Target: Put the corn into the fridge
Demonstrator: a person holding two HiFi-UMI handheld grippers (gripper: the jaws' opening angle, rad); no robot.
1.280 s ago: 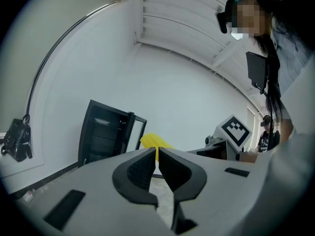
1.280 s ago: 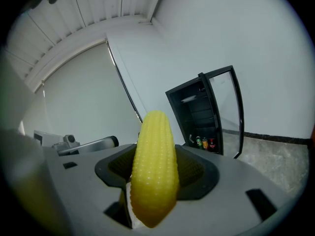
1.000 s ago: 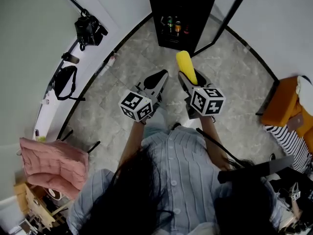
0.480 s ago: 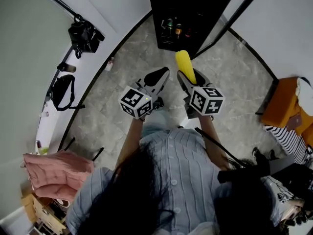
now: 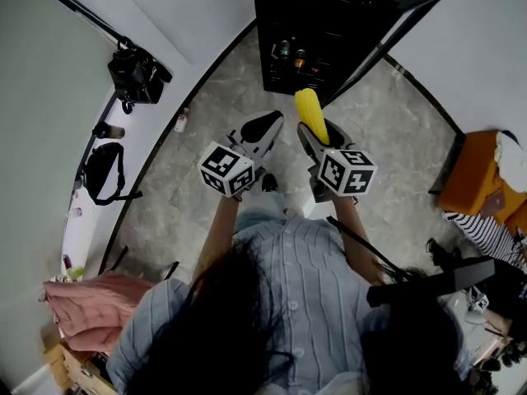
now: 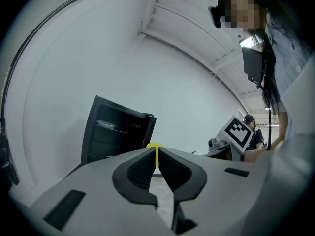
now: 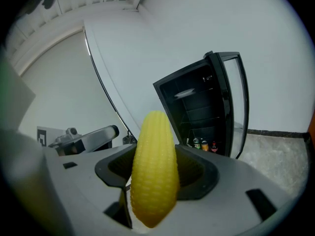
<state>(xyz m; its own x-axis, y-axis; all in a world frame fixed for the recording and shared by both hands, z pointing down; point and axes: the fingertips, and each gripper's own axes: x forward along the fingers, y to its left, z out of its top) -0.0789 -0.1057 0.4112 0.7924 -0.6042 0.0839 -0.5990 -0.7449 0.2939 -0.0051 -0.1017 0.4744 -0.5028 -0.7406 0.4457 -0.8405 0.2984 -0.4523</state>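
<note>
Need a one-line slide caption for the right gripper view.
Right gripper holding a corn cob, tip forward, facing the open black fridge with bottles on a low shelf.

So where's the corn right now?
In the head view the corn sits clamped in the right gripper, beside the shut left gripper, tip toward the open fridge.

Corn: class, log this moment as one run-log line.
right tongs: shut on corn | left tongs: shut, empty | fridge: open, ahead | corn: not yet inside
</note>
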